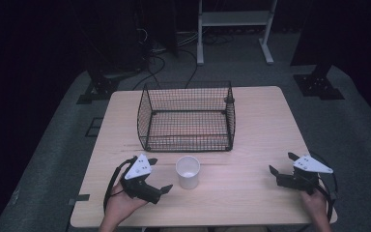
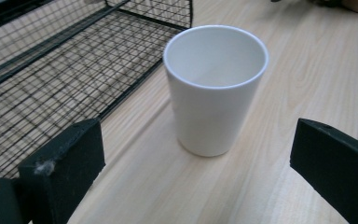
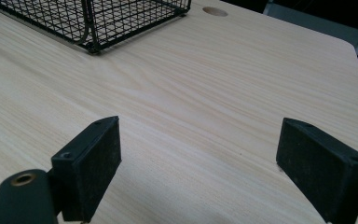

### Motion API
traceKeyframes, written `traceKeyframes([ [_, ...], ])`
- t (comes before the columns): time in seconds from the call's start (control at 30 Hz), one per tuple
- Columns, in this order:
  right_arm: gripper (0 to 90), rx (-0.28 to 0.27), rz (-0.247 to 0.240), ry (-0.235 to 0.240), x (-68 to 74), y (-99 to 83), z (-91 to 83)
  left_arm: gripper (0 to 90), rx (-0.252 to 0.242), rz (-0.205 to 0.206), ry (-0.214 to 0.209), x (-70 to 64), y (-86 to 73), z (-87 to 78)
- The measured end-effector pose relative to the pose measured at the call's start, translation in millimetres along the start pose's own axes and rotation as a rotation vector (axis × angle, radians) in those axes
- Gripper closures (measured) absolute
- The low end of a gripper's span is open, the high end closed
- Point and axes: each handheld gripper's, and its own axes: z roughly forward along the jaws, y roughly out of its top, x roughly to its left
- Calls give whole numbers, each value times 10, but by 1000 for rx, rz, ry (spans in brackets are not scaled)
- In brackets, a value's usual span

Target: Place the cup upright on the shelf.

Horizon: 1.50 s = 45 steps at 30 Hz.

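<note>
White cup (image 2: pixel 214 93) stands just ahead of the left gripper (image 2: pixel 196 168), jaws spread wide.
Looks light, rigid, smooth-walled; best pinched mid-wall. Right gripper (image 3: pixel 198 172) also gapes, holding nothing.

Dim, vignetted high view with the wooden table (image 1: pixel 251 145) lit from overhead, while both gripper views are brighter and slightly soft.

1. Your left tool's (image 2: pixel 193 186) view cuts the wire basket (image 2: pixel 51 70) off at its top and left edges.
2. Your forearms leave the high view's bottom edge.
3. The surface's (image 1: pixel 251 145) near edge is partly cropped.
</note>
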Motion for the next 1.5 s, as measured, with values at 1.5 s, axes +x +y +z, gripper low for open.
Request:
traceKeyframes([
  [1.5, 131, -3, -9, 2, 10, 0, -2, 96, 182, 83, -217, 124, 284, 851],
])
